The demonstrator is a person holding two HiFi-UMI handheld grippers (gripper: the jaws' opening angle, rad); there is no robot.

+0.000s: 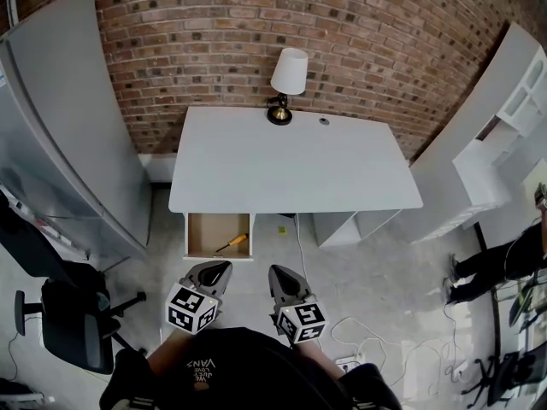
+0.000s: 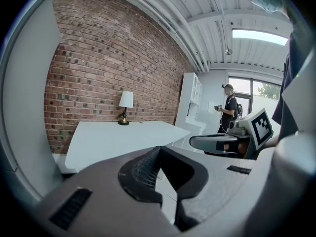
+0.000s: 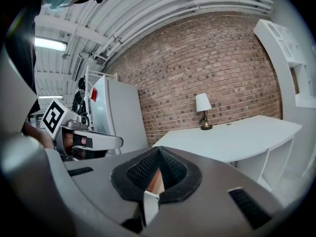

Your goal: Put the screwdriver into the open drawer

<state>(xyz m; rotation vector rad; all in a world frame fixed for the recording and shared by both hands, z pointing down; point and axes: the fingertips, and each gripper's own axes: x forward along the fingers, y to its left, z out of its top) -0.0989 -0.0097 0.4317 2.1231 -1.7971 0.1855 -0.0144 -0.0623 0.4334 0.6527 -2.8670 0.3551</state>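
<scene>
Orange-handled screwdriver [image 1: 232, 243] lies in drawer [image 1: 201, 233], just beyond jaws | left gripper [image 1: 220, 266], right gripper [image 1: 279, 271]: jaws pressed together, empty

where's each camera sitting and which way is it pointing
Head view: on the head, steeply down at desk and open drawer; left gripper, right gripper and shirt show.
Left gripper view: on left gripper, along its shut jaws at desk and lamp; right gripper at right.
Right gripper view: on right gripper, also facing desk; left gripper at left.
Shared: desk, lamp, brick wall.
</scene>
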